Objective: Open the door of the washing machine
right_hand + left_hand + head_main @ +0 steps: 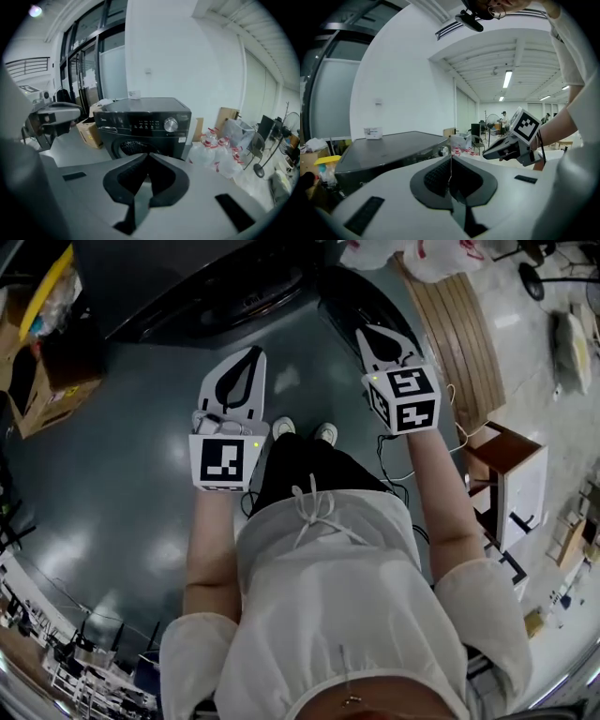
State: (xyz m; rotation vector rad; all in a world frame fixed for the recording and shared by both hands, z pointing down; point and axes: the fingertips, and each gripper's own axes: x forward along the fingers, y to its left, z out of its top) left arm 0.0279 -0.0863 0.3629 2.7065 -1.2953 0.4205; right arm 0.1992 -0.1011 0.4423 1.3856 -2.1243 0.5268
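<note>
Head view looks down on a grey-green floor [112,484] with the dark washing machine [178,277] standing at the far side, ahead of the person's white shoes [305,430]. A round slatted wooden board [459,334] lies to the far right, and cardboard boxes [47,390] sit at the left beside the machine. White plastic bags [422,259] are bunched at the far right.

In the right gripper view the machine faces the camera. Its control panel with a silver knob [170,124] runs across the top of the front, and a small white box [134,94] rests on the lid. The round door [133,147] is low in the front, partly hidden behind the jaws. Whether it is latched or ajar cannot be told.

The left gripper [253,354] is held over the floor to the left of the shoes and points towards the machine. Its jaws are closed tip to tip with nothing between them. The right gripper [366,334] is held to the right and a little farther out. Its jaws are also pressed together and empty. Neither gripper touches the machine, and the two are held well apart from each other.
</note>
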